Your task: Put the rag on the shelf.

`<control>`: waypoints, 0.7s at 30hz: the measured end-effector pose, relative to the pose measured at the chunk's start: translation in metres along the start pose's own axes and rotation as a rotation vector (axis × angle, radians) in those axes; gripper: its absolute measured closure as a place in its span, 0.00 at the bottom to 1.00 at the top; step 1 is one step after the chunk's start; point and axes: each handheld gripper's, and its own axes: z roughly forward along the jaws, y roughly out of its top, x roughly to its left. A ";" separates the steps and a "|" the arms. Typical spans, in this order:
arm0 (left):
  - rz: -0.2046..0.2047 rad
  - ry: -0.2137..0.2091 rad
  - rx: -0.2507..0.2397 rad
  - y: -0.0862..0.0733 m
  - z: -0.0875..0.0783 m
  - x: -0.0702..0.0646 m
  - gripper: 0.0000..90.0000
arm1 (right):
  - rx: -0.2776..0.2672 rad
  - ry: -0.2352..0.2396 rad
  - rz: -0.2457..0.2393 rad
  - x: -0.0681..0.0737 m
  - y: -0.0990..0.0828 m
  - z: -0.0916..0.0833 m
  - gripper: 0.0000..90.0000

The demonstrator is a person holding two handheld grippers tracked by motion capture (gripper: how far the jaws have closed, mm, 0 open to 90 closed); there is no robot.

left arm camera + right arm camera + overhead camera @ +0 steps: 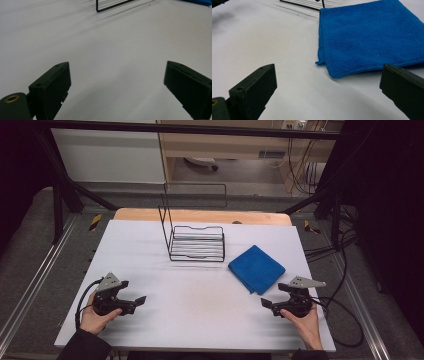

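Grippers sit low at the near corners of the white table [150,245], and I read that as a resting stance that keeps the middle free. My left gripper [134,304] is at near left with its jaws spread wide and only bare tabletop between them. My right gripper [267,304] is at near right, jaws just as wide and holding nothing. It points toward the blue cloth [256,268], which lies folded flat right of centre, just beyond that gripper and apart from it.

In the right gripper view the cloth [369,37] shows a folded corner turned toward me, slightly lifted, which I judge the easiest place to pinch. Behind the cloth on its left stands the black wire rack [196,242], upright, its tall side at the left, close to the cloth; whether they touch I cannot tell.

Room is generous: the near half of the table between my hands is bare. The cloth's right side lies near the table's right edge, so I would approach from the near side.
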 end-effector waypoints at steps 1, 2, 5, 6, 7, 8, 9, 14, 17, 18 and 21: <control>-0.004 0.001 0.000 0.000 0.001 0.000 0.08 | 0.001 0.001 -0.001 0.000 0.000 0.000 0.02; -0.004 0.001 0.000 0.000 0.001 0.000 0.08 | 0.002 0.001 -0.001 0.000 0.000 0.000 0.02; -0.002 0.004 0.009 -0.002 0.001 0.000 0.08 | 0.005 0.001 -0.002 0.001 -0.001 0.000 0.02; -0.002 0.004 0.009 -0.002 0.001 0.000 0.08 | 0.008 0.004 -0.003 0.001 -0.001 0.001 0.02; 0.001 0.003 0.012 -0.002 0.001 0.000 0.08 | 0.008 0.004 -0.003 0.002 -0.001 0.001 0.02; 0.000 0.002 0.010 -0.002 0.001 0.000 0.08 | 0.008 0.005 0.000 0.002 -0.001 0.002 0.02; 0.001 0.000 0.010 -0.003 0.001 0.001 0.09 | 0.012 0.004 -0.004 0.002 -0.001 0.003 0.02; -0.003 0.003 0.016 -0.004 0.002 0.002 0.09 | 0.018 -0.007 -0.002 0.005 -0.002 0.006 0.02; -0.006 0.003 0.016 -0.004 0.002 0.002 0.09 | 0.020 -0.018 -0.005 0.007 0.000 0.008 0.02; -0.006 0.004 0.016 -0.004 0.002 0.002 0.09 | 0.020 -0.020 -0.010 0.007 0.000 0.009 0.02; -0.006 0.004 0.017 -0.004 0.002 0.002 0.09 | 0.024 -0.032 -0.011 0.010 0.002 0.013 0.02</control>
